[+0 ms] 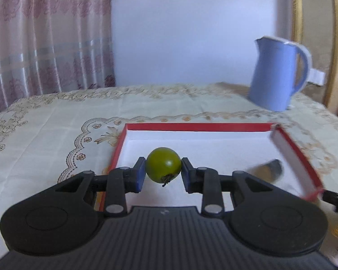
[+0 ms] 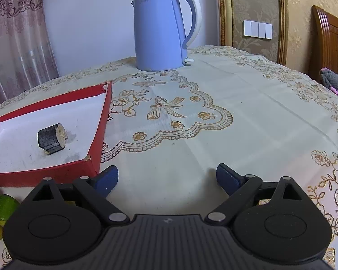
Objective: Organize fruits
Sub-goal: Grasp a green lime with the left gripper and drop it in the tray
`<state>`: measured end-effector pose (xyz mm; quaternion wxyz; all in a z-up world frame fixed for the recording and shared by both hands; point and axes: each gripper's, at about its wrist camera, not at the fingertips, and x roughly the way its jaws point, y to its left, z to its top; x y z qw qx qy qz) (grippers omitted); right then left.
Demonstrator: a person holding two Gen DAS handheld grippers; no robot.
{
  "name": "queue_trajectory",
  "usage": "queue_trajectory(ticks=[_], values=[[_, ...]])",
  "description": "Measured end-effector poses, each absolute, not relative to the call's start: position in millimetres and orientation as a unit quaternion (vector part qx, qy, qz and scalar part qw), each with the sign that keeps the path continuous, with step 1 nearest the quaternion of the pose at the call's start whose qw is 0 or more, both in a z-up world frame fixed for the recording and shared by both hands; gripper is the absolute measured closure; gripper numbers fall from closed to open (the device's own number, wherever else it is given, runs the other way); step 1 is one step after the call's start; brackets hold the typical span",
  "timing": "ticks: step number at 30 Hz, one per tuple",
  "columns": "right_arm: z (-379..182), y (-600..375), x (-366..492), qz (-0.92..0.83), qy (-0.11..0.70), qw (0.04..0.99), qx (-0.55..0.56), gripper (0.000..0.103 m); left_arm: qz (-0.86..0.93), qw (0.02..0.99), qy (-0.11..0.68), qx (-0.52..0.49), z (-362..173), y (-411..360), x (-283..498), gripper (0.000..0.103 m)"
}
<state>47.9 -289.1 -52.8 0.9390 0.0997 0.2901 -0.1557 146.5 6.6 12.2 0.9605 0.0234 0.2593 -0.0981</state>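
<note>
On the cloth-covered bench, the left tongs clamp a green fruit just before the red tray, while the right tongs gape empty.

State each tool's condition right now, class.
Left tool: closed on the green fruit.
Right tool: open, holding nothing.

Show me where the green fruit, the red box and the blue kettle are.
green fruit [image 1: 163, 165]: left wrist view, middle of its skin.
red box [image 2: 101, 126]: right wrist view, its right wall.
blue kettle [image 2: 156, 33]: right wrist view, its body.
</note>
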Motion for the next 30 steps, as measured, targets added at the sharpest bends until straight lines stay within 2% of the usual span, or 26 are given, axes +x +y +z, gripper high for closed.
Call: queue_trajectory(ticks=[11, 19, 20, 22, 23, 24, 30], values=[[-52.9, -289.1, 47.6, -0.156, 0.290, 0.939, 0.098, 0.008, -0.055, 0.942, 0.329, 0.037, -16.2, -3.7, 208.6, 0.073], [-53.0, -288.9, 47.8, -0.156, 0.290, 0.939, 0.099, 0.008, -0.042, 0.944, 0.325, 0.033, -16.2, -4.0, 209.9, 0.072], [-53.0, -289.0, 47.9, -0.156, 0.290, 0.939, 0.098, 0.008, -0.041, 0.945, 0.323, 0.030, -15.3, -3.0, 209.3, 0.068], [-53.1, -288.6, 47.9, -0.156, 0.290, 0.939, 0.099, 0.008, -0.034, 0.951, 0.305, 0.024, -11.8, -0.9, 204.0, 0.034], [-53.1, -288.7, 47.9, -0.156, 0.290, 0.939, 0.099, 0.008, -0.031, 0.957, 0.289, 0.025, -8.9, -0.9, 198.3, 0.030], [-52.9, -289.3, 47.9, -0.156, 0.290, 0.939, 0.099, 0.008, -0.028, 0.960, 0.276, 0.028, -6.3, -1.3, 194.9, 0.026], [-52.9, -288.6, 49.5, -0.156, 0.295, 0.938, 0.092, 0.006, -0.035, 0.970, 0.238, 0.025, 6.6, 5.3, 155.1, 0.025]])
